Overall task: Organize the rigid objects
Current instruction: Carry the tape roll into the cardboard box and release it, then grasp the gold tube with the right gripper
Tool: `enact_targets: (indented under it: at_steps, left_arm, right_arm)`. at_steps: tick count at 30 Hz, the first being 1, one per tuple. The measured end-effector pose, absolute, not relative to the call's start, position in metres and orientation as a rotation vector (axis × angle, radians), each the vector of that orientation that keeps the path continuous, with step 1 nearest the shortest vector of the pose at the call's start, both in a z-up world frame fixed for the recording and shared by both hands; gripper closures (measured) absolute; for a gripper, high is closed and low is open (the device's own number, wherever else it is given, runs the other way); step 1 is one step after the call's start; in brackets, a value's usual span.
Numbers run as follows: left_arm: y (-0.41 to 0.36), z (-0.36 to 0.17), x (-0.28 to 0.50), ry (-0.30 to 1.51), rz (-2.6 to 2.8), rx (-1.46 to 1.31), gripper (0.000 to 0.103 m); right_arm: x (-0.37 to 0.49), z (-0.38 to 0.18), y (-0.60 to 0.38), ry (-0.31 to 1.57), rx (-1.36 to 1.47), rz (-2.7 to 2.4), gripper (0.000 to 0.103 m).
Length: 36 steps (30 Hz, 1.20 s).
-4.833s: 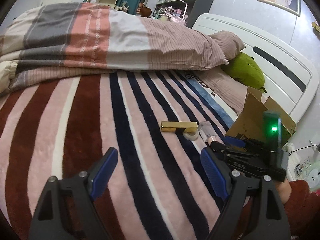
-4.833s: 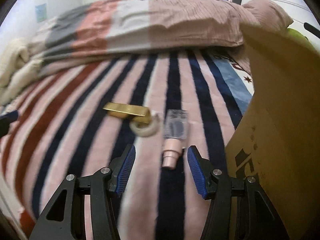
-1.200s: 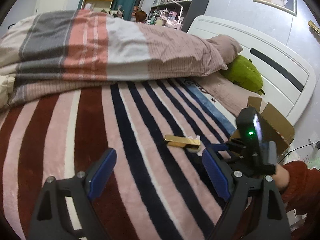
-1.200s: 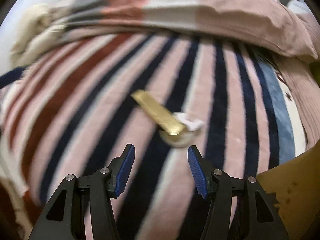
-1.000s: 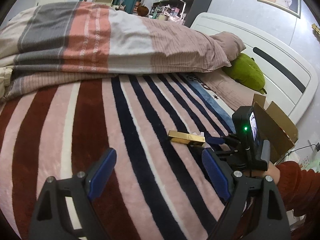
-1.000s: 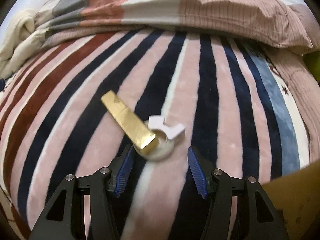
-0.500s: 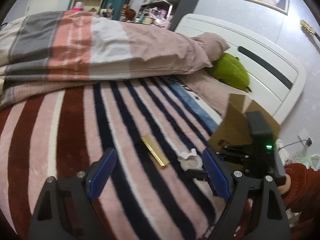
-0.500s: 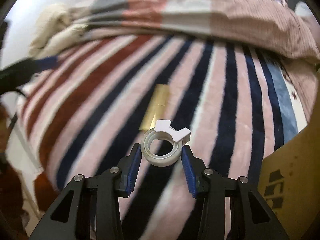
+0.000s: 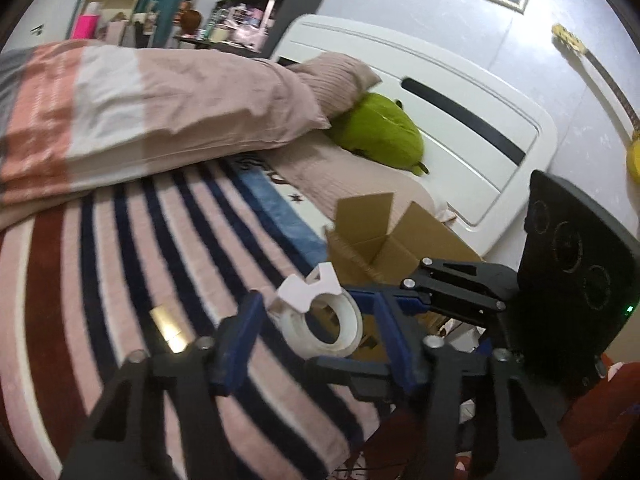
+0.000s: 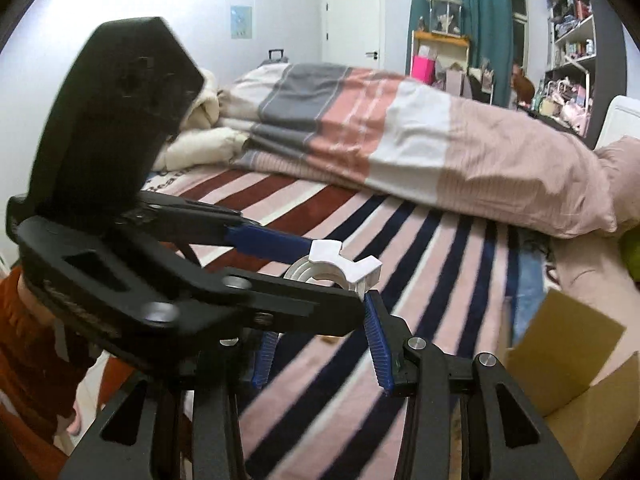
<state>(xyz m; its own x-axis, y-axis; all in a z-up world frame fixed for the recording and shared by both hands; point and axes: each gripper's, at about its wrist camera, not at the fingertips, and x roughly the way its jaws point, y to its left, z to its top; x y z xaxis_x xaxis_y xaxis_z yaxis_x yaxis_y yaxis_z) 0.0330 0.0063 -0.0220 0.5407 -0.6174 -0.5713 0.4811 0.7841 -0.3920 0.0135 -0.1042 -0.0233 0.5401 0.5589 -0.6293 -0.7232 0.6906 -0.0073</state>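
We are mid-transfer: the tape roll, with its white cutter tab, is lifted off the striped blanket and sits between both tools. Nearest us, the left gripper brackets the roll, its blue pads looking just clear of it, so we judge it spread. The right gripper reaches in from the cardboard box side; we cannot tell whether it pinches the roll. Left of the box, the gold bar lies on the blanket. Next, we judge, the roll goes beyond into the open box.
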Motion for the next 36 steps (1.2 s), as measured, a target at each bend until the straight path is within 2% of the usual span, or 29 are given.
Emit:
enact_targets:
  at_steps: [2,11,20,22,23,24,25,26,29,36]
  left_arm:
    - [-0.015,-0.017,0.042,0.762,-0.681,-0.177,0.062]
    - [-0.103,-0.013,0.087,0.821,-0.787,-0.111,0.063]
    - [-0.154,-0.027,0.110,0.893,-0.820,-0.078,0.063]
    - [-0.157,-0.027,0.110,0.893,-0.814,-0.068,0.056]
    - [-0.159,-0.027,0.110,0.895,-0.802,-0.062,0.038]
    - [-0.158,-0.026,0.109,0.891,-0.789,-0.064,0.025]
    - [-0.155,-0.024,0.109,0.880,-0.782,-0.073,0.023]
    - [-0.152,-0.021,0.108,0.873,-0.784,-0.083,0.023]
    - [-0.138,-0.013,0.104,0.849,-0.752,-0.094,0.017]
    - [-0.089,0.004,0.087,0.786,-0.661,-0.102,0.017]
  right_arm:
    - [0.017,-0.020,-0.122,0.625,-0.281,0.745,0.067]
    - [0.045,-0.015,-0.209,0.659,-0.226,0.623,0.067]
    - [0.059,-0.026,-0.247,0.732,-0.227,0.548,0.066]
    - [0.059,-0.027,-0.251,0.744,-0.234,0.534,0.066]
    - [0.060,-0.027,-0.252,0.754,-0.238,0.525,0.062]
    - [0.059,-0.027,-0.253,0.756,-0.237,0.522,0.058]
    - [0.058,-0.026,-0.255,0.754,-0.235,0.518,0.050]
    - [0.057,-0.026,-0.254,0.752,-0.235,0.514,0.047]
    - [0.052,-0.023,-0.253,0.748,-0.236,0.513,0.047]
    - [0.039,-0.009,-0.237,0.726,-0.264,0.521,0.047]
